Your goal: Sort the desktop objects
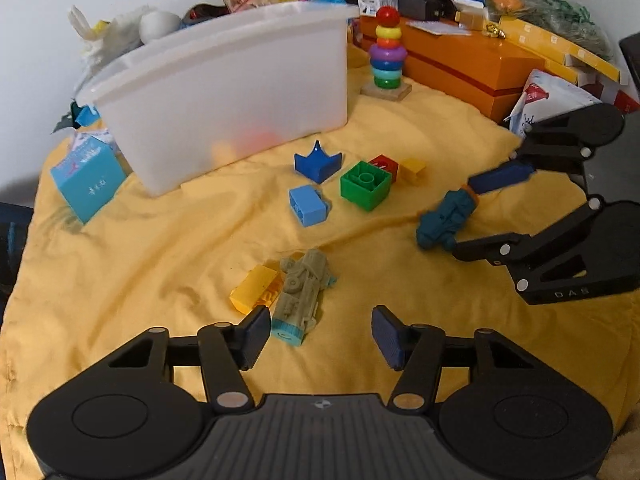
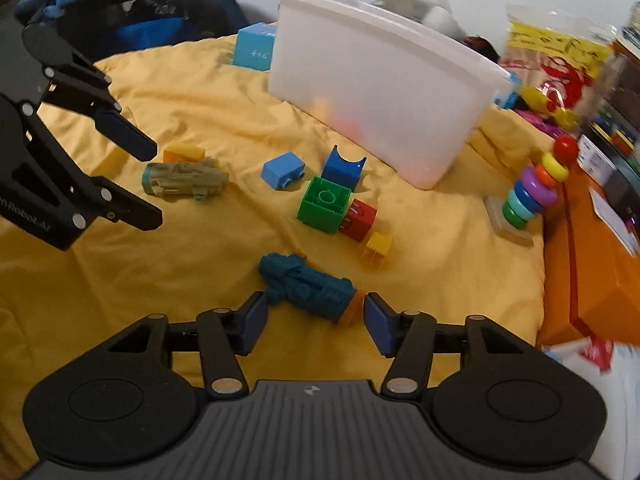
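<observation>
two toy cars (image 2: 306,286) (image 1: 301,296), six blocks (image 1: 365,185), one white bin (image 1: 228,92)

My left gripper (image 1: 316,336) hung low over the cloth with its jaws spread wide, nothing between the blue pads (image 1: 256,330). My right gripper (image 2: 316,316) sat lower and further forward, jaws also parted, its pads (image 2: 378,324) level with the two ends of the teal toy, apparently not yet pressing on it.
</observation>
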The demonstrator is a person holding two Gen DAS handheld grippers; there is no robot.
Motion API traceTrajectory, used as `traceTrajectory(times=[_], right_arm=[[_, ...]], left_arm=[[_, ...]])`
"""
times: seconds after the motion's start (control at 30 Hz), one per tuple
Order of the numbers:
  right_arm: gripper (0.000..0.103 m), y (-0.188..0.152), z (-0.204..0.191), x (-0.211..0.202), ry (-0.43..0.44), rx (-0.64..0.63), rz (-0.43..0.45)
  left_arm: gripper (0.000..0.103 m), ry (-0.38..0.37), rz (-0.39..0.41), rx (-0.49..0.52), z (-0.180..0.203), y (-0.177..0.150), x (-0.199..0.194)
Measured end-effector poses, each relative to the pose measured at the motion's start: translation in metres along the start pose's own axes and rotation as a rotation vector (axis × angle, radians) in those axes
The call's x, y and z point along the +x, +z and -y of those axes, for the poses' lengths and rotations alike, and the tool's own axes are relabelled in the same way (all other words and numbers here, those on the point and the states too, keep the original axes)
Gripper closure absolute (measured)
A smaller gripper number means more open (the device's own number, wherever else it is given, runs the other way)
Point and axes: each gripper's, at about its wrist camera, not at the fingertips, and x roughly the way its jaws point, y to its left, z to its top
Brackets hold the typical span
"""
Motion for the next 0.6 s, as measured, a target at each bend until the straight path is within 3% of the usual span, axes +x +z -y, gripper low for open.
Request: traceTrajectory(times=[0.07,0.17,0.23,0.27,0.3,0.43,0.6], right_arm=[[0.042,0.002,0.003,0.004,0.002,-0.046,0.019],[0.029,0.004,0.006,0.010,0.033,-0.089,0.027],[0.039,0.005,0.008,0.013,0.065,-0.073,0.023],[0.044,0.007,0.010,0.014,0.097,-0.042,0.011],[0.044,0.008,0.011,0.013,0.117,-0.005,0.004],[0.044,0.008,-0.001,0.006,0.105,0.038,-0.039],[0.044,0.001,-0.007,-0.003,0.098,0.207,-0.121]], left_arm=[[0.042,0.007,-0.006,0.016,-0.001,0.002,0.005],[0.042,0.016,-0.022,0.052,-0.002,0.005,0.014],[0.052,0.006,-0.028,0.072,-0.002,0.007,0.020],[0.066,-0.003,-0.027,0.073,-0.002,0.008,0.021],[0.074,-0.015,-0.034,0.066,-0.003,0.009,0.022],[0.074,-0.078,-0.041,-0.001,-0.006,0.006,0.019],[0.074,-0.055,-0.067,-0.024,-0.002,-0.007,0.001]])
